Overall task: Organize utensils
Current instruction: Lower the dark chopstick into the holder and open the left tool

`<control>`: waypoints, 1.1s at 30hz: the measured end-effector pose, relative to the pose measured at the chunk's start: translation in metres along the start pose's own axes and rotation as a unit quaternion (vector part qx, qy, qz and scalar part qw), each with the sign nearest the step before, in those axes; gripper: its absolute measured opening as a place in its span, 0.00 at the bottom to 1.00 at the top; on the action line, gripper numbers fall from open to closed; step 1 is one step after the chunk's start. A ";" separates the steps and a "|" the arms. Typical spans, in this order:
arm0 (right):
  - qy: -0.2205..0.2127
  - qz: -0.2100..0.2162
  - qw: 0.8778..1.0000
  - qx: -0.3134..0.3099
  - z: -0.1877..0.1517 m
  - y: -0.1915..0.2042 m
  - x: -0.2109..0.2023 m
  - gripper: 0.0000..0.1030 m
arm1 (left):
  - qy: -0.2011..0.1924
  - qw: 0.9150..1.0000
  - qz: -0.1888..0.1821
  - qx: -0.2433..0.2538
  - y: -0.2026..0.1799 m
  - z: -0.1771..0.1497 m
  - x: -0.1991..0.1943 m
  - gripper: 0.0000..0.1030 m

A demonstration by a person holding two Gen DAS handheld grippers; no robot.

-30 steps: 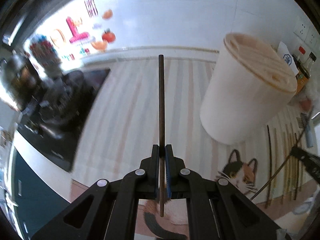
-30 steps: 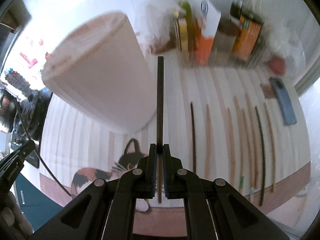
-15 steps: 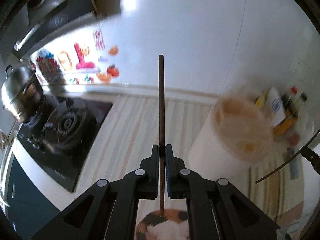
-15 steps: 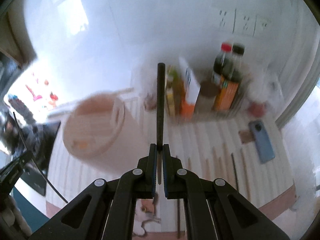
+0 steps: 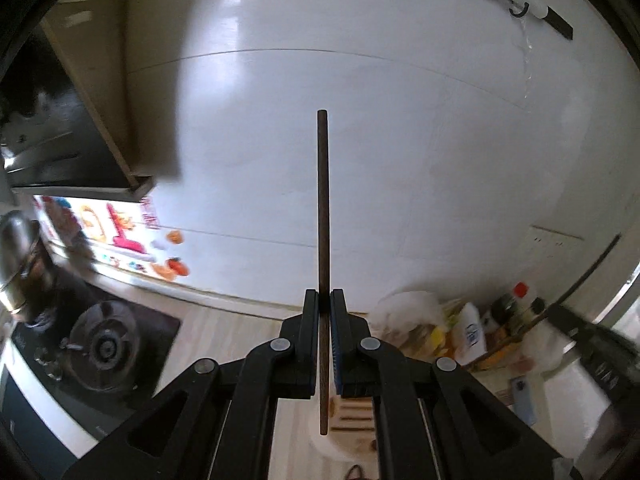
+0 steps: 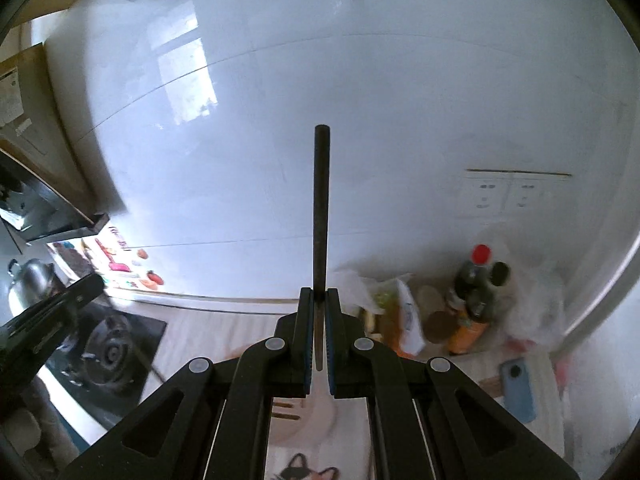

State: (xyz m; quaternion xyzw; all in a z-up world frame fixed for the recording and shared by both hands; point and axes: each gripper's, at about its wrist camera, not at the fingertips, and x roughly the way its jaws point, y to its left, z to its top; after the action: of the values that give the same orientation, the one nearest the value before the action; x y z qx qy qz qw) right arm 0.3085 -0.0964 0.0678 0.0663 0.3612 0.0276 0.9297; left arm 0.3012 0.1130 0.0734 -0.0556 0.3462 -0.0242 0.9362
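Observation:
My left gripper (image 5: 324, 300) is shut on a brown chopstick (image 5: 322, 200) that points up against the white wall. My right gripper (image 6: 319, 298) is shut on a black chopstick (image 6: 321, 208), also pointing up. Both grippers are raised and tilted toward the wall. The white utensil holder with its slotted wooden lid (image 5: 352, 412) shows just below the left gripper, and partly under the right gripper (image 6: 288, 408). The right gripper and its chopstick show at the right of the left wrist view (image 5: 576, 292); the left gripper shows at the left of the right wrist view (image 6: 52, 316).
A gas hob (image 5: 104, 344) and a steel pot (image 5: 16, 260) are at the left. Sauce bottles and packets (image 6: 472, 300) stand against the wall at the right, with a blue phone (image 6: 518, 388) on the striped cat mat (image 6: 312, 468).
Both grippers have lifted and tilted up, so the views swung from the mat and holder to the wall. The holder has dropped to the bottom of both views. Both chopsticks stay gripped.

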 end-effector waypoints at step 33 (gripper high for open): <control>0.110 0.068 0.991 0.023 -0.017 0.004 0.088 0.05 | 0.069 0.997 -0.035 0.009 -0.031 -0.019 0.099 0.03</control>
State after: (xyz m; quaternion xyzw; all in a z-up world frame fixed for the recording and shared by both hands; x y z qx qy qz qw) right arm 0.3618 -0.0822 -0.0023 0.1085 0.4567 0.0896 0.8784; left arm 0.3643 0.0725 -0.0012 -0.0570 0.4080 -0.0636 0.9090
